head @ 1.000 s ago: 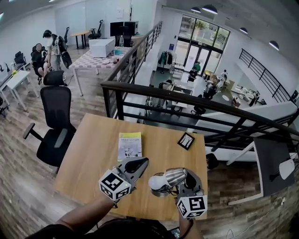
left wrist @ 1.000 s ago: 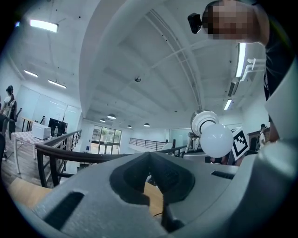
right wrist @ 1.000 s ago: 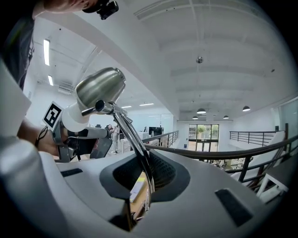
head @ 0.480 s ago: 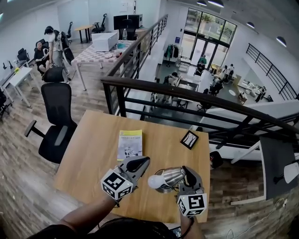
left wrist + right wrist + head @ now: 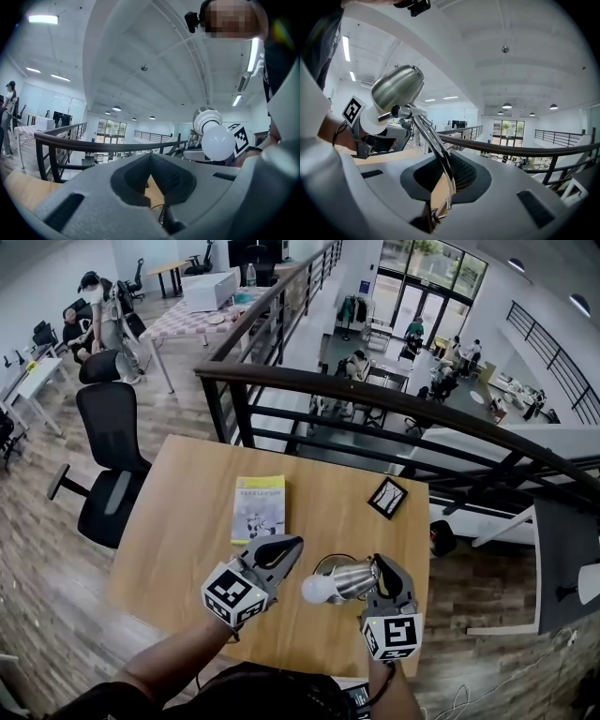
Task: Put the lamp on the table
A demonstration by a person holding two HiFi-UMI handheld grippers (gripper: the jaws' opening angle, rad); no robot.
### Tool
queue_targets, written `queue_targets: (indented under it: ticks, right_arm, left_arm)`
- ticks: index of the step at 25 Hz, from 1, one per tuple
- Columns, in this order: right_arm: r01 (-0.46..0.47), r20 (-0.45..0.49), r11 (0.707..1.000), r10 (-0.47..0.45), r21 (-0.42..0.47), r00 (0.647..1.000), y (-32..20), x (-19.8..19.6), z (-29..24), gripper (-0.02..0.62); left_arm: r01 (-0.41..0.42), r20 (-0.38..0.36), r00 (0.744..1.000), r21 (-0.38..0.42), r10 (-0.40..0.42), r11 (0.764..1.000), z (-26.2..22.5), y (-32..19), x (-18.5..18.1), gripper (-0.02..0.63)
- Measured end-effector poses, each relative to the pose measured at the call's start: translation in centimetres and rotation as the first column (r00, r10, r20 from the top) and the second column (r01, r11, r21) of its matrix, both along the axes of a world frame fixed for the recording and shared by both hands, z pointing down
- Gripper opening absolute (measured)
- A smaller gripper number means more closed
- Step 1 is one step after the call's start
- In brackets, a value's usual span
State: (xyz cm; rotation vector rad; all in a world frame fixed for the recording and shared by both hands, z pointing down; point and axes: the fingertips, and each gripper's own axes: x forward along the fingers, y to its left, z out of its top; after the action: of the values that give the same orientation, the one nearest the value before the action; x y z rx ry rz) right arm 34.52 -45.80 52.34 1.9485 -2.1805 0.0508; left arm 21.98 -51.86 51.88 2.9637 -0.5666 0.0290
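The lamp [image 5: 349, 578] has a silver shade and a white bulb [image 5: 317, 589] that points left. It hangs just over the near part of the wooden table [image 5: 187, 512]. My right gripper [image 5: 382, 570] is shut on the lamp's thin metal arm [image 5: 436, 150], which runs up between the jaws to the shade [image 5: 396, 89]. My left gripper [image 5: 286, 547] is beside the bulb [image 5: 218, 140], to its left, jaws shut. A thin dark cord [image 5: 161, 211] shows low between those jaws; I cannot tell whether it is pinched.
A yellow-green booklet [image 5: 259, 507] lies mid-table and a small black-framed card [image 5: 387, 497] lies at the far right. A black railing [image 5: 375, 399] runs behind the table over a drop to a lower floor. A black office chair [image 5: 108, 474] stands to the left.
The head view has shifted, so the table sits higher in the picture. Both grippers and the lamp keep the same places relative to each other; the right gripper's hold is unchanged.
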Motion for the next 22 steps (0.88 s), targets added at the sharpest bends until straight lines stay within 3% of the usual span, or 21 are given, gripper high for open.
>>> queue_targets:
  ticks: [11,22]
  right_arm:
    - [-0.009,-0.007,0.996,0.008,-0.085,1.0,-1.4,2.0,5.1,0.044]
    - [0.018,-0.006,0.993,-0.019,-0.112,1.0,-1.0,0.6,7.7,0.049]
  left_arm:
    - [0.019,0.031,0.999,-0.061,-0.017,0.998,3.4,-1.5,0.8,0.008]
    - [0.037,0.041,0.999,-0.092,-0.033,0.995,4.9,-1.8,0.5,0.008]
